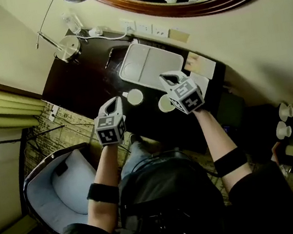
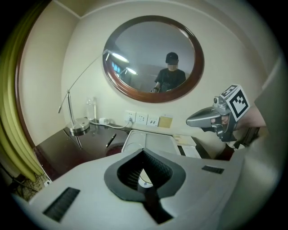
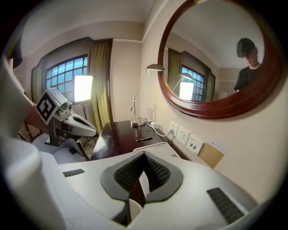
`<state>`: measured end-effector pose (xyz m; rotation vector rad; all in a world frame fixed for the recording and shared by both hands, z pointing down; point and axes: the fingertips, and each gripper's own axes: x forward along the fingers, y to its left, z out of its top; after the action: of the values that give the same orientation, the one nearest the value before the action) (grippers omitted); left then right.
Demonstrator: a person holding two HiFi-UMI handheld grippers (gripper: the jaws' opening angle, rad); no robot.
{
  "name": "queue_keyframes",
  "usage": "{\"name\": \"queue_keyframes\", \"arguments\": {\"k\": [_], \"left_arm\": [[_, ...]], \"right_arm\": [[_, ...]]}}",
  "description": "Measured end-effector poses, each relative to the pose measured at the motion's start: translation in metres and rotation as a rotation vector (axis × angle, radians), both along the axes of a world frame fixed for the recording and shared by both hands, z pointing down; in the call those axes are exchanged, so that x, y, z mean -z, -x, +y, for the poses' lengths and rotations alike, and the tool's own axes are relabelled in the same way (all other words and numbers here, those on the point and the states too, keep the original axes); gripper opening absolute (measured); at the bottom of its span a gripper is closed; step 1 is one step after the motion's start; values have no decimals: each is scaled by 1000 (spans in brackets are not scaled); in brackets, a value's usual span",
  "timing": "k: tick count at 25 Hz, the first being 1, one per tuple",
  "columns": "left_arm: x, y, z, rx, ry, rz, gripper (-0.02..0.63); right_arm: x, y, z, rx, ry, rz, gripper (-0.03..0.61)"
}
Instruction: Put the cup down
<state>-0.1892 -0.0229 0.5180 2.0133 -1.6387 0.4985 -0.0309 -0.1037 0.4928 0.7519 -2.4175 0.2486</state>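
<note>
Cup (image 1: 164,104) stands upright on the dark desk (image 1: 82,82), partly hidden below your right gripper (image 1: 169,77), just in front of the white tray (image 1: 148,63). A second cup (image 1: 133,97) stands just to its left, between your two grippers. Your right jaws are pressed together with nothing between them. Your left gripper (image 1: 115,101) hangs over the desk's near edge, jaws likewise closed and empty.
</note>
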Motion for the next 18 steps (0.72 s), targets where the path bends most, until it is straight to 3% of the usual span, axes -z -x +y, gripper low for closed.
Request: {"name": "queue_keyframes", "arguments": {"k": [6,18], "left_arm": [[14,-22,-8,-59,-11,-9,1],[13,-46,-8,-69,-14,32,1]], "right_arm": [[-3,-47,4,-170,46,-67,9],[-17,-141,15,-476,102,-177,11]]}}
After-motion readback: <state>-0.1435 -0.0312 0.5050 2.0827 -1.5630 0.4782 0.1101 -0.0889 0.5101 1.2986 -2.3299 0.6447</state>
